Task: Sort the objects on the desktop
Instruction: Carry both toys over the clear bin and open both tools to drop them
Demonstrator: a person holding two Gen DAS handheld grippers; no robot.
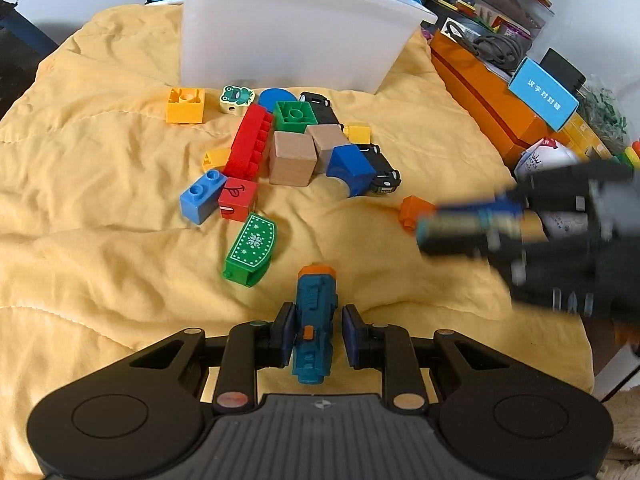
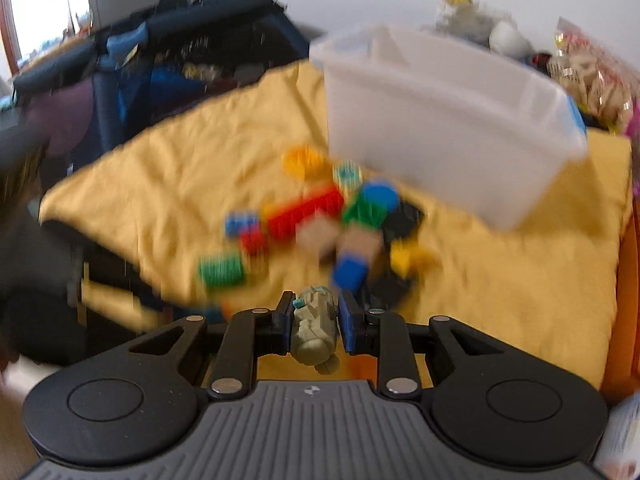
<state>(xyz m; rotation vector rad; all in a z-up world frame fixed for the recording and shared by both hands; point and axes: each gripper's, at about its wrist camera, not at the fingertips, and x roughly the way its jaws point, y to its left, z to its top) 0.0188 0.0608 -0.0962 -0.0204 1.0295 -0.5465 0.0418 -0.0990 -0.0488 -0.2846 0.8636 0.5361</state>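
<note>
Left wrist view: left gripper (image 1: 315, 334) jaws clamp a teal toy (image 1: 315, 320); right gripper (image 2: 314, 322) jaws pinch a khaki toy (image 2: 314, 324). Both look light, rigid; mid-body holds suit.

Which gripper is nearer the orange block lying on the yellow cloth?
Right. The right gripper hovers just beside the orange block, holding something; the left gripper, gripping a teal toy, sits farther back.

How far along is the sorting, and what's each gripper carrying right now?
Early stage, it seems. The white bin interior is hidden, so nothing shows as sorted. In hand: left gripper grips a teal toy; right gripper grips a beige toy. Left: the block pile, green patterned piece and orange block on the yellow cloth.
</note>
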